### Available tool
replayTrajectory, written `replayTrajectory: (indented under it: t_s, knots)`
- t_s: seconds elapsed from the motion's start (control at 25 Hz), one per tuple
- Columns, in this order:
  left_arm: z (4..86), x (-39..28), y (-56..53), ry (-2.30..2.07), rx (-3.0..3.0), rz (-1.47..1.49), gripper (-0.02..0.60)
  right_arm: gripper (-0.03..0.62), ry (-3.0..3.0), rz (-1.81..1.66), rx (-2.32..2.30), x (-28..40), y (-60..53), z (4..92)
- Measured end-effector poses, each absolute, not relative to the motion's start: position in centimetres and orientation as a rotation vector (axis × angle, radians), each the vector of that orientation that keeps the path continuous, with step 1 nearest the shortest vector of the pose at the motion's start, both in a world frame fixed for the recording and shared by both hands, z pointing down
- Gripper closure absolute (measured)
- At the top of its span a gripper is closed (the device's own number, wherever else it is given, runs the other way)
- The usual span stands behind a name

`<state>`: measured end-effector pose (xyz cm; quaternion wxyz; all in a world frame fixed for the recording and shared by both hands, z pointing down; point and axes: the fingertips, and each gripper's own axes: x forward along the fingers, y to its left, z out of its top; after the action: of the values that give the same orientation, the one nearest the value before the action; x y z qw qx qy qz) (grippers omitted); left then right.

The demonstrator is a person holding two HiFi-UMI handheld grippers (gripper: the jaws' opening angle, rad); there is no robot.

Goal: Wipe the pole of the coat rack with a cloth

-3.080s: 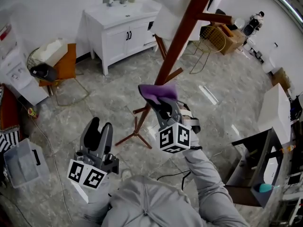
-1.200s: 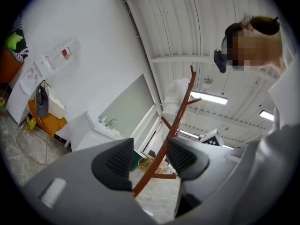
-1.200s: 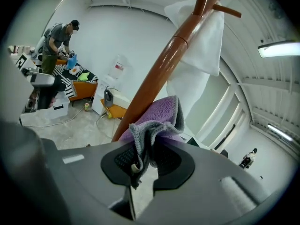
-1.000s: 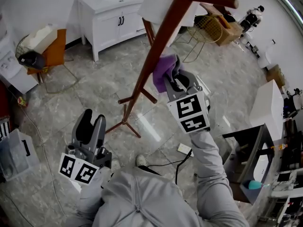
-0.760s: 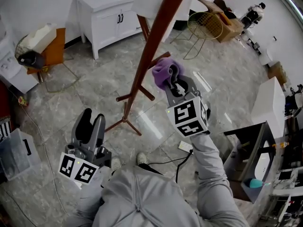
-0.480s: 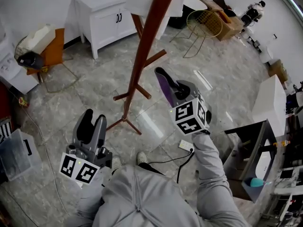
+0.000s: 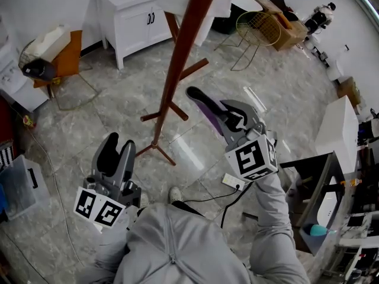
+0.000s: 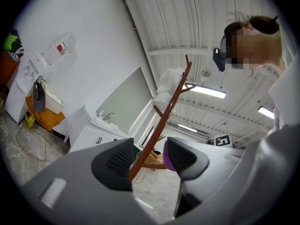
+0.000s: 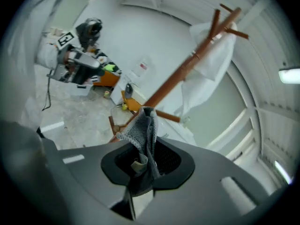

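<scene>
My right gripper (image 7: 204, 105) has its fingers squeezed tight on the purple cloth (image 7: 211, 116), and a bit of cloth sticks up past the tips. The cloth is near the brown pole (image 7: 177, 64) of the coat rack, on its right side, but not touching it. My left gripper (image 7: 118, 152) is down low over the floor (image 7: 106, 105). Its fingers are open and hold nothing.

Grey marble-tile floor (image 7: 112, 120), glossy, glare streaks. White vanity cabinet (image 7: 133, 22) with sink against white wall (image 7: 35, 5). Orange-seat wire chair (image 7: 65, 55) left of it, gold wire chair (image 7: 259, 28) upper right. Clear plastic bin (image 7: 15, 188) at left edge. White power strip (image 7: 232, 182) and black cable (image 7: 207, 201) on floor. Ceiling strip lights (image 8: 206, 92) lit.
</scene>
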<state>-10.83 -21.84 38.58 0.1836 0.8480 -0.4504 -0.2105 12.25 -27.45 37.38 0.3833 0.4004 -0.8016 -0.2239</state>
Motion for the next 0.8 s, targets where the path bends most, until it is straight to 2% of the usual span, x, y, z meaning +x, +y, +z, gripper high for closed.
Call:
replayTrajectory:
  t_s: [0.16,0.36,0.8]
  knots:
    - [38.6,-11.4,-21.6,-1.31,2.373,-0.607,0.339,0.541,-2.034,-0.818,0.721,7.8,-26.5,35.7]
    - [38.5,-12.8,-21.2,-1.385,2.337,-0.627,0.339,0.54,-2.004,-0.934,0.442,4.0,-26.8,36.0]
    - [39.1,-15.4,-20.6,-1.537,2.245,-0.657,0.339,0.542,-1.928,-0.741,0.06,3.1,-29.9,42.2]
